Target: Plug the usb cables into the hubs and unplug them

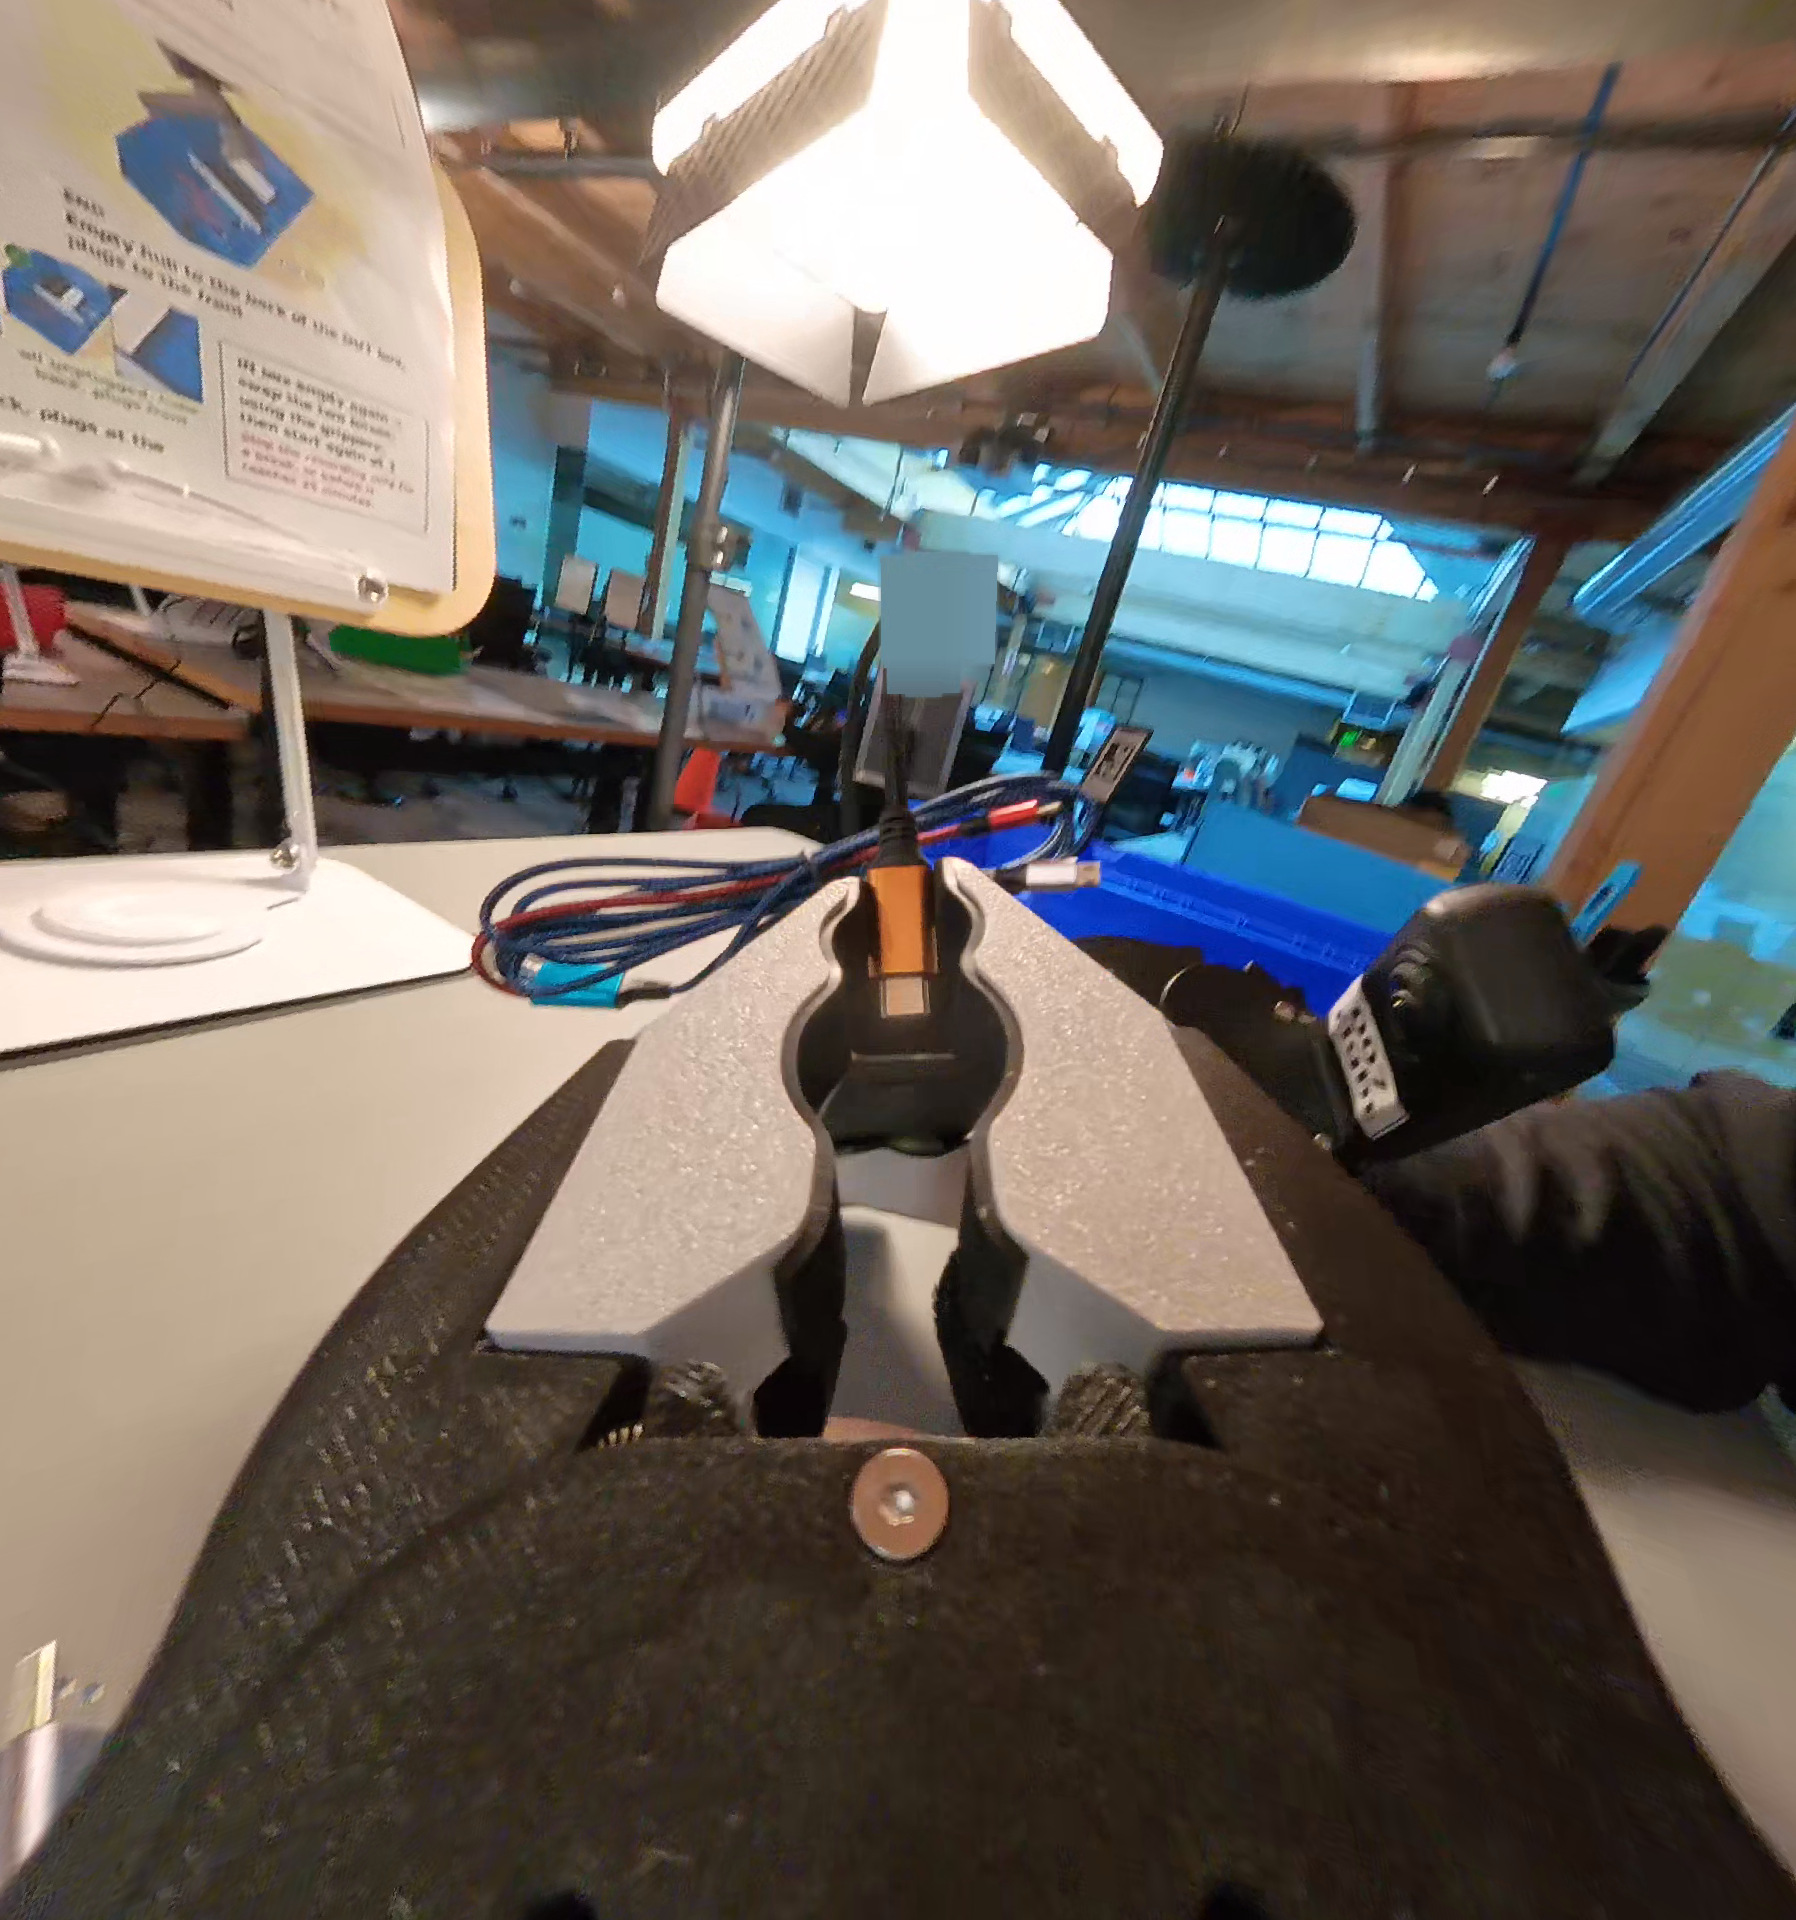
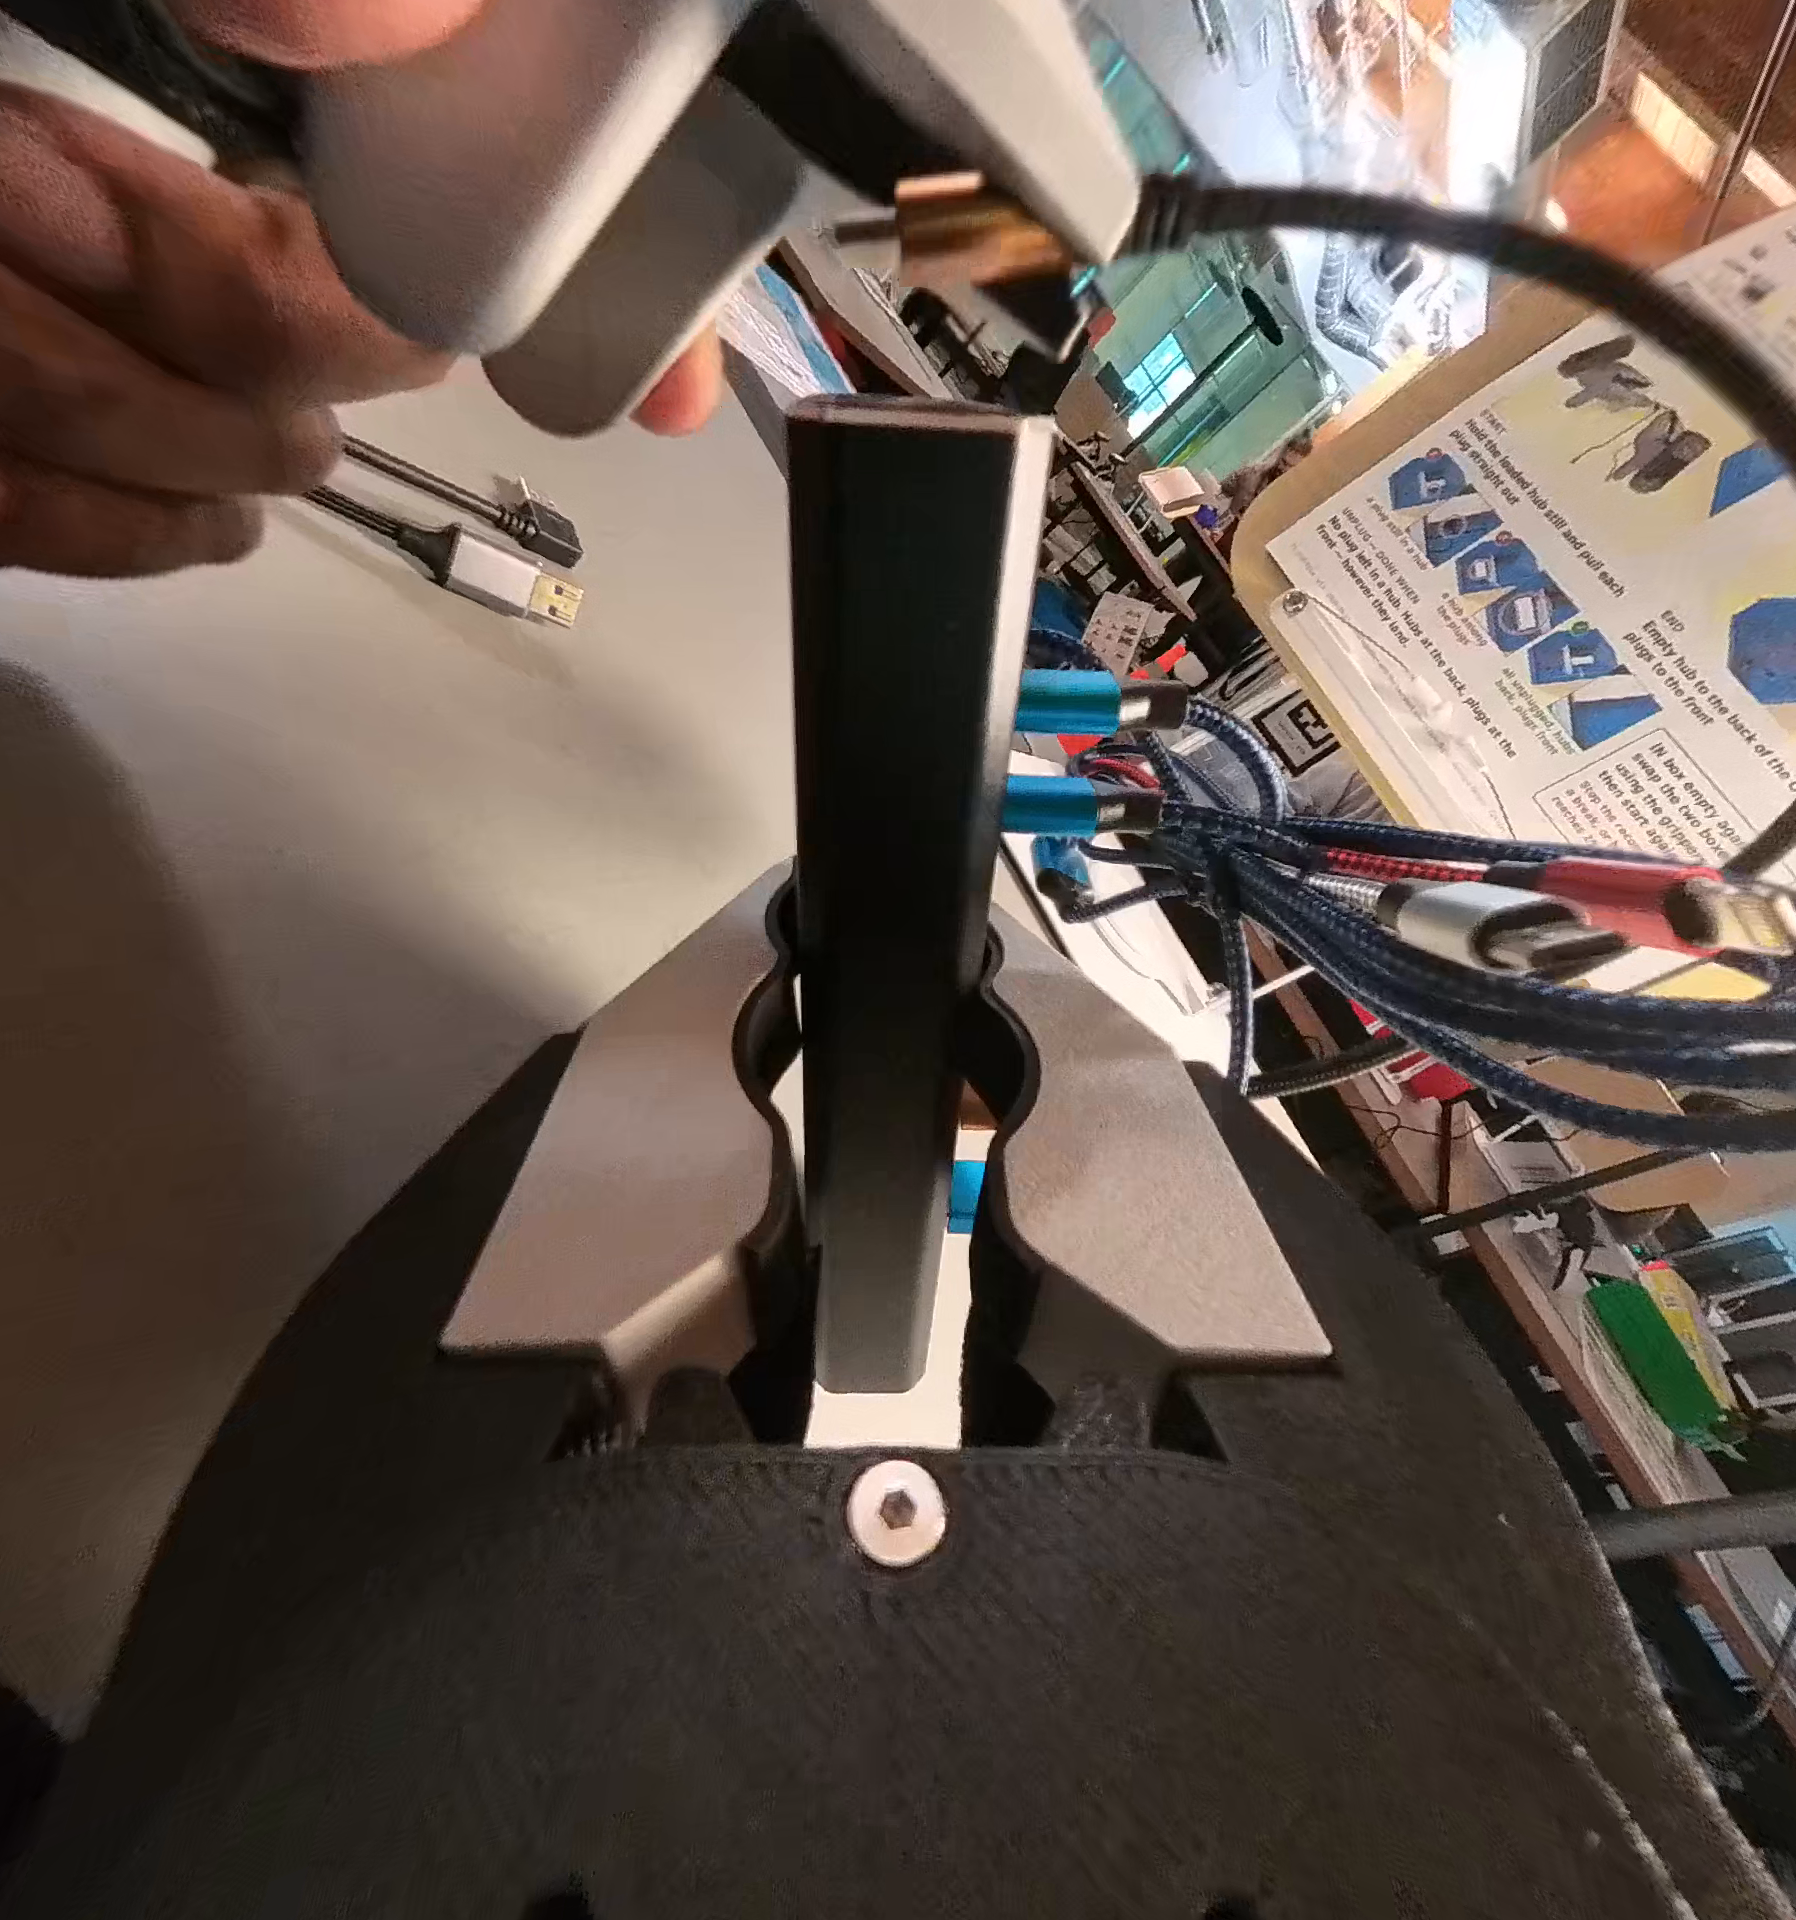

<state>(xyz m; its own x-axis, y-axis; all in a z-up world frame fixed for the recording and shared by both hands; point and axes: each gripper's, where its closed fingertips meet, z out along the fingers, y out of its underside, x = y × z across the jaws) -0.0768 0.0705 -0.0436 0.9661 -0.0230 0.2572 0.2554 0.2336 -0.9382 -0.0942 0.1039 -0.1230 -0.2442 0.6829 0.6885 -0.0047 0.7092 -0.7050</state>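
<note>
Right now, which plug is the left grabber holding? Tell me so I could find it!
Find the grey table, then the left gripper with its two big grey fingers above it. Pinched between their tips is the orange plug, its silver tip pointing back at the camera. It is orange with a black cord; the loose plug nearby is blue.

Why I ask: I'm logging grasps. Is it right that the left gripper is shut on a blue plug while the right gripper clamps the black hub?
Not quite: the plug in the left gripper is orange, as the left wrist view shows. The blue plugs sit in the black hub, which the right gripper does clamp.
</note>
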